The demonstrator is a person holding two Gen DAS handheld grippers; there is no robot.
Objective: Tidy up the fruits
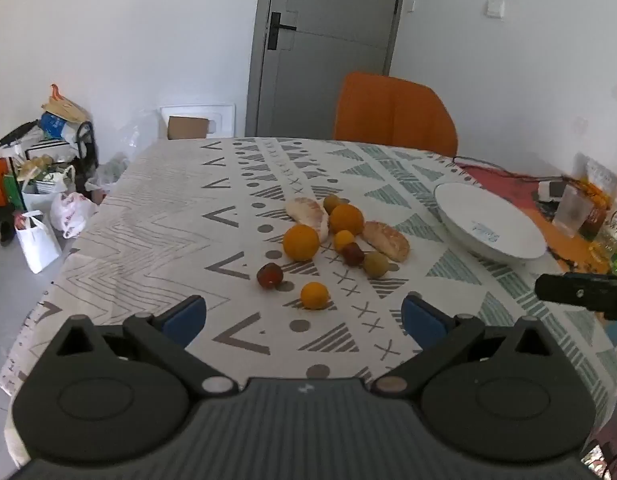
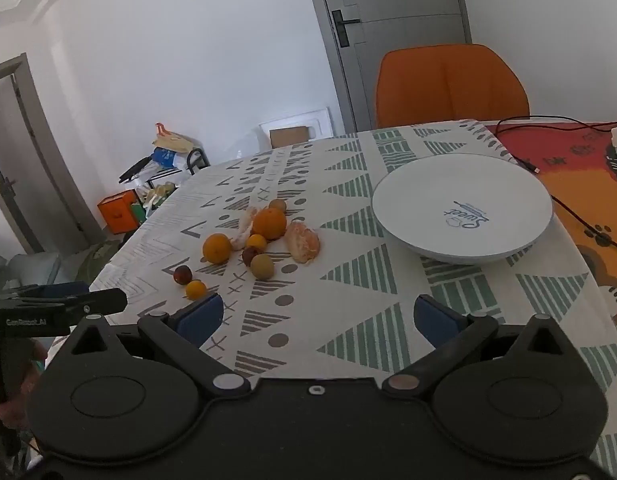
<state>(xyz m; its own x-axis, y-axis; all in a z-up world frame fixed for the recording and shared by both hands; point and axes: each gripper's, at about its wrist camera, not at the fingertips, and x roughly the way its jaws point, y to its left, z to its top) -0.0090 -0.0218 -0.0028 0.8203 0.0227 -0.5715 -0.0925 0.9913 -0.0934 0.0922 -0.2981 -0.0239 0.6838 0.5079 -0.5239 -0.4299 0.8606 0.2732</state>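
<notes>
Several fruits lie loose on the patterned tablecloth: two oranges (image 1: pixel 301 242) (image 1: pixel 346 219), small orange citrus (image 1: pixel 314 295), a dark red fruit (image 1: pixel 270 275), greenish round fruits (image 1: pixel 375 264) and two peeled pomelo pieces (image 1: pixel 387 240) (image 1: pixel 308 213). A white bowl (image 1: pixel 488 224) (image 2: pixel 462 204) stands empty to their right. My left gripper (image 1: pixel 304 318) hovers open above the near table, just short of the small citrus. My right gripper (image 2: pixel 322 316) is open too, with bare cloth between its fingers and the fruit pile (image 2: pixel 264 236) ahead on its left.
An orange chair (image 1: pixel 394 114) stands behind the table. Jars, a cup (image 1: pixel 570 210) and cables sit on an orange mat at the right edge. Bags and boxes (image 1: pixel 40 184) crowd the floor on the left. The right gripper's side (image 1: pixel 580 292) shows at the left view's edge.
</notes>
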